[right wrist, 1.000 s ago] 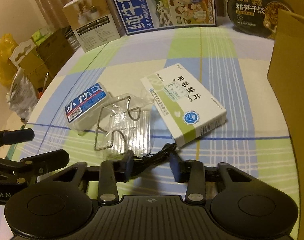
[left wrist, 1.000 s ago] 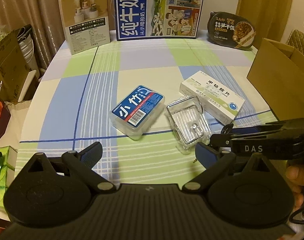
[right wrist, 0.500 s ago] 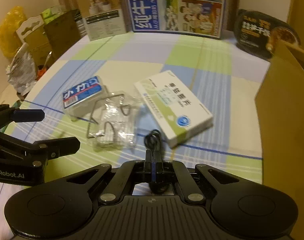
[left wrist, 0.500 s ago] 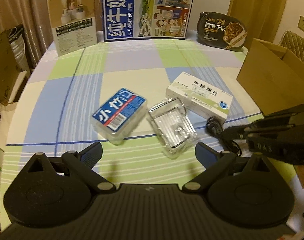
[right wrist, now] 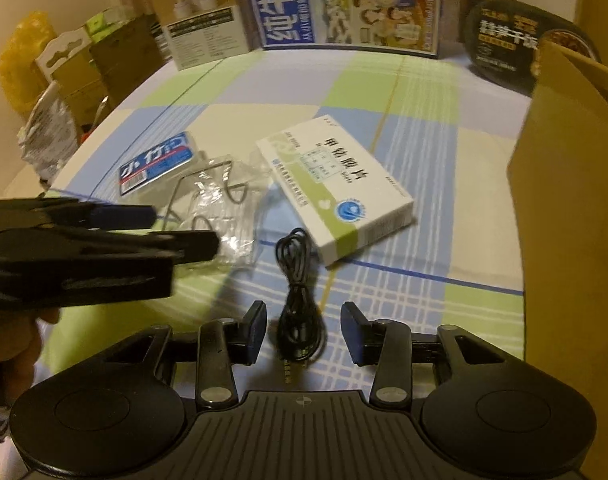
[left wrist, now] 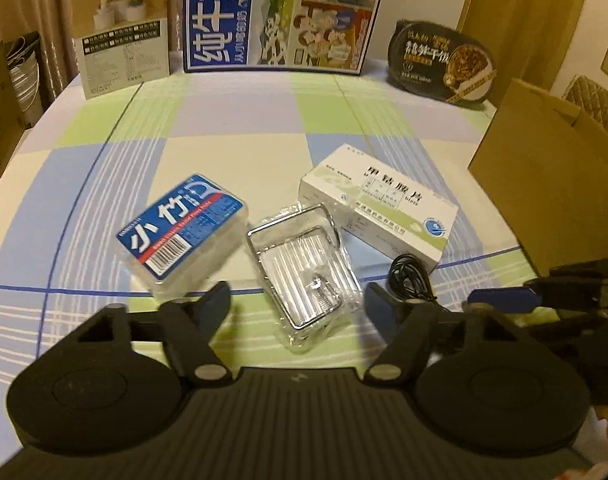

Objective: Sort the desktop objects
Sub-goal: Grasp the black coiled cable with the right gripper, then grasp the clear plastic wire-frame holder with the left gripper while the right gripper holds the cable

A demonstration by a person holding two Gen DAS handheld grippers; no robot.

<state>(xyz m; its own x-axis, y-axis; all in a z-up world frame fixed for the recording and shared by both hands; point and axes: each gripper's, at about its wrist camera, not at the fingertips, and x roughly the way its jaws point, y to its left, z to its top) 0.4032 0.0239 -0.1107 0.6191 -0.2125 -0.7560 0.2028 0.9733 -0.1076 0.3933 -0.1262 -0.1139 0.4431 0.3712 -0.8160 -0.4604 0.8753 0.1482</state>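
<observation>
The right gripper (right wrist: 304,334) has its jaws parted to a middling width, with nothing clamped between them. A coiled black cable (right wrist: 298,300) lies on the checked tablecloth (right wrist: 404,120) in the gap between the two pads, touching neither. The coil is bundled into a narrow loop whose long axis runs straight out from the jaws, its near end with the small plug just under the gap and its far loop pointing toward the white medicine box (right wrist: 336,196). That box sits ahead of the jaws and slightly right, its long axis slanting from far left to near right. A brown cardboard box (right wrist: 564,200) stands well off to the right of the right pad.

The left gripper (left wrist: 298,304) has its jaws spread wide and holds nothing. Just ahead of the gap lies a wire rack in a clear plastic bag (left wrist: 304,272), its long axis running away from the jaws and leaning a little left. Just ahead of the left pad is a clear plastic box with a blue label (left wrist: 184,232), angled from near left to far right. From this view the cable (left wrist: 410,276) lies just ahead of the right pad, close beside the near edge of the medicine box (left wrist: 378,216).
</observation>
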